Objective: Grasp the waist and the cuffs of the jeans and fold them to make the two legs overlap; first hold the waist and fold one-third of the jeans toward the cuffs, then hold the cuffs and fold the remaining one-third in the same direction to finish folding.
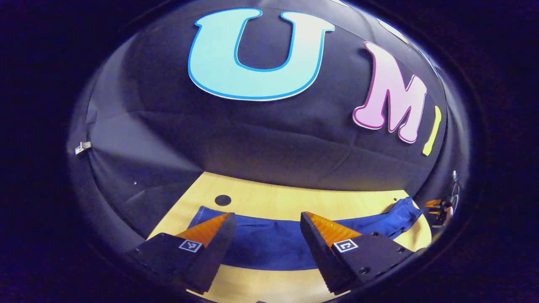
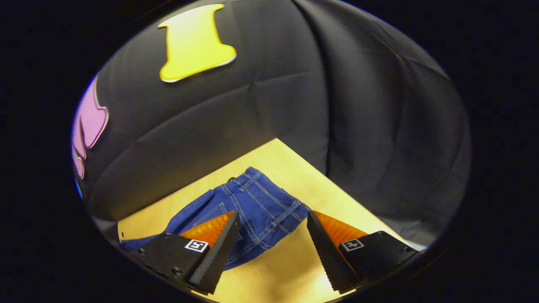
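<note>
Blue jeans (image 1: pixel 269 244) lie stretched sideways across the light wooden table (image 1: pixel 269 198) in the left gripper view. My left gripper (image 1: pixel 268 219) hovers open above the leg part, nothing between its fingers. The waist end (image 1: pixel 404 212) reaches to the right, where the other gripper (image 1: pixel 436 207) shows small and orange. In the right gripper view the waist of the jeans (image 2: pixel 257 206), with belt loops and pale stitching, lies just ahead. My right gripper (image 2: pixel 273 219) stands open over it, its left finger (image 2: pixel 214 235) above the denim.
The table (image 2: pixel 294 168) ends in a corner against the black cloth wall beyond the waist. A round dark hole (image 1: pixel 222 200) sits in the tabletop behind the jeans. Bare wood (image 2: pixel 278 273) lies in front of the waist.
</note>
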